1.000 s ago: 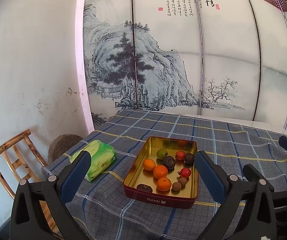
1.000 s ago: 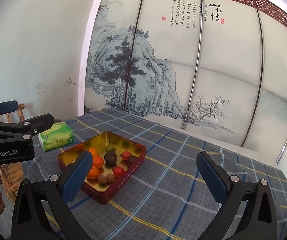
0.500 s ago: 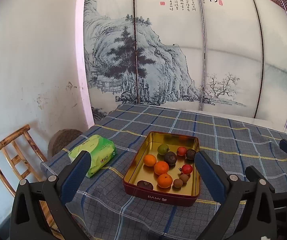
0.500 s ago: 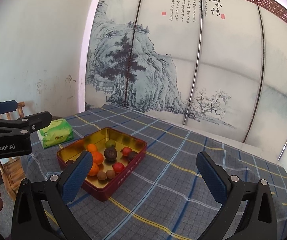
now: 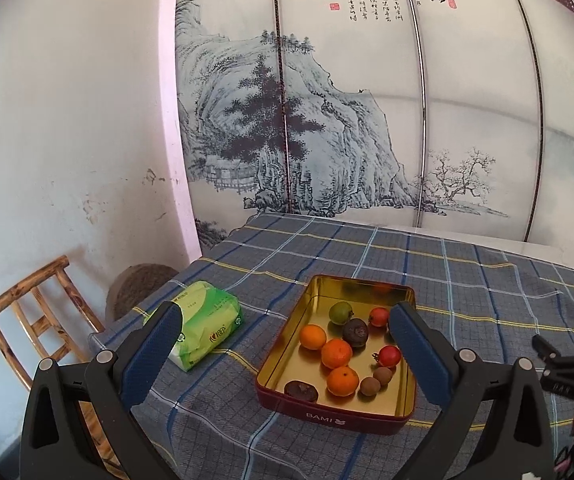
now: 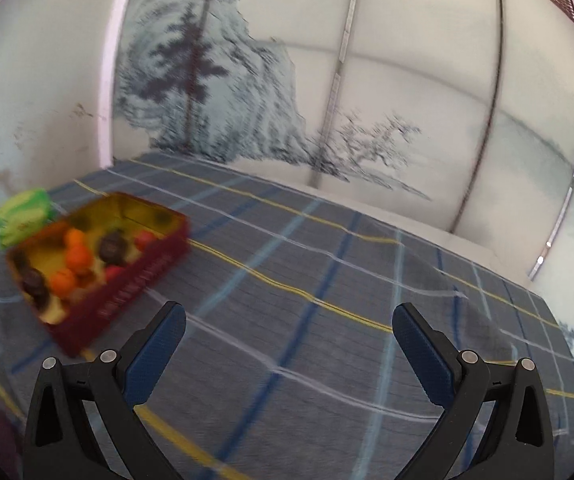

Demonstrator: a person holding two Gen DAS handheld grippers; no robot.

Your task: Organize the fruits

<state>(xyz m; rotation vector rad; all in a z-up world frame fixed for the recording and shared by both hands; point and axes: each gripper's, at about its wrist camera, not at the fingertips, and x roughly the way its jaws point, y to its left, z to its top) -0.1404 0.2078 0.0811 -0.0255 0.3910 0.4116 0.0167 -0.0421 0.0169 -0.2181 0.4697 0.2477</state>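
Note:
A red tin with a gold inside (image 5: 329,417) sits on the checked tablecloth and holds several fruits: oranges (image 5: 336,353), a green fruit (image 5: 340,312), small red ones (image 5: 389,355), dark ones (image 5: 355,331) and small brown ones (image 5: 367,386). My left gripper (image 5: 285,342) hangs open just in front of the tin, nothing between its fingers. In the blurred right wrist view the tin (image 6: 135,280) lies at the left, and my right gripper (image 6: 289,344) is open over bare cloth to the tin's right. The right gripper's tip (image 5: 559,364) shows at the left view's right edge.
A green tissue pack (image 5: 203,322) lies left of the tin near the table's left edge. A wooden chair (image 5: 35,312) and a round stump (image 5: 135,288) stand beside the table. A painted screen (image 5: 367,120) backs the far edge. Bare cloth (image 6: 347,300) spreads right of the tin.
The right gripper has swung fast down and to the right, so the tin slid to the left of its view and blurred. The left gripper has tilted up slightly; both stay open.

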